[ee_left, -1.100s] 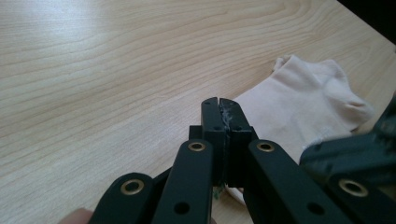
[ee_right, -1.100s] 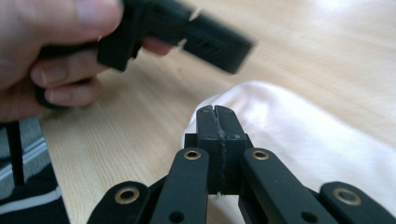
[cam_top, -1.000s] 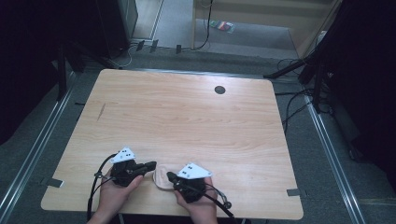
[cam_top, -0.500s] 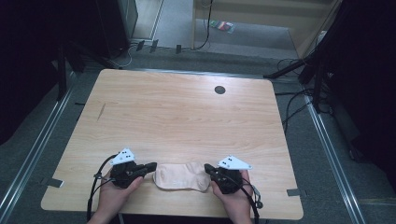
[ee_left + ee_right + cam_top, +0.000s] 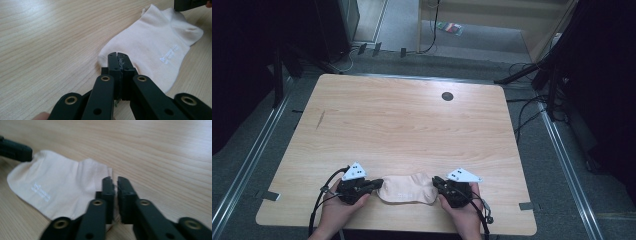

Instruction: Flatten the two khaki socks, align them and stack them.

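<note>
Sock (image 5: pixel 406 188) between grippers (both clamped)

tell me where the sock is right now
In the high view the sock lies flat at the table's near edge, stretched between the left tool and the right tool.

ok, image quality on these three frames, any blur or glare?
High view: dim, dark surroundings, low detail, soft glare on the light wooden table. Left gripper view: sharp on the beige ankle sock, bright sheen on the wood at top left. Right gripper view: soft all over, right tongs and sock blurred.
</note>
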Available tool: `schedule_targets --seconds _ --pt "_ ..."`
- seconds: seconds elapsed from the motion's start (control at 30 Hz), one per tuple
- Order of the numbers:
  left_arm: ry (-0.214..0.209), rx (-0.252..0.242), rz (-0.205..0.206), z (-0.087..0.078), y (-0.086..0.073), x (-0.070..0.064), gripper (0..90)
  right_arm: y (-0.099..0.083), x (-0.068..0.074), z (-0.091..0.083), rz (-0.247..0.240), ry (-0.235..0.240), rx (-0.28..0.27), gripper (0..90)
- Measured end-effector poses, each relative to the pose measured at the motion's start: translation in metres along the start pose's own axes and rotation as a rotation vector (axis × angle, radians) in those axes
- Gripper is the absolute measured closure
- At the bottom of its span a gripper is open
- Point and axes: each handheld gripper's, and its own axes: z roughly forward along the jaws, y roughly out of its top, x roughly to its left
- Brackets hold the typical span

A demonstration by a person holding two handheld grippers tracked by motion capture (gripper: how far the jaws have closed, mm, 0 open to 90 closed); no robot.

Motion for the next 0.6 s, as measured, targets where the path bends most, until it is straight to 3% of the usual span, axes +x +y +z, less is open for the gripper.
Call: schedule_targets --seconds 0.07,0.17,0.27,0.47,0.53,0.57,0.6 --pt "-0.025 -0.016 0.005 -0.0030 0.0008 -0.0008 90.0 -0.0010 -0.0017 -0.0025 0.031 0.032 -0.006 78.1" --pt "-0.039 -0.009 0.025 -0.0031 0.0008 -0.0027 90.0 -0.0041 0.0006 0.0005 0.024 0.033 0.021 78.6" --pt "-0.030 0.015 0.036 0.0010 -0.0006 -0.0043 90.0 -0.0048 0.0036 0.0045 -0.005 0.003 0.045 90.0" --pt "-0.023 0.032 0.044 0.0032 -0.0013 -0.0032 90.0 0.0006 0.0001 -0.0015 -0.004 -0.028 0.013 90.0" --pt "-0.025 0.031 0.042 0.0029 -0.0012 -0.0026 90.0 0.0010 -0.0016 -0.0034 0.020 -0.024 0.001 90.0" --pt "-0.025 0.030 0.042 0.0029 -0.0012 -0.0027 90.0 0.0006 -0.0019 -0.0031 0.030 -0.015 0.002 88.5" --pt "-0.025 0.031 0.042 0.0030 -0.0013 -0.0029 90.0 -0.0009 -0.0022 -0.0009 0.040 -0.001 0.012 77.6"
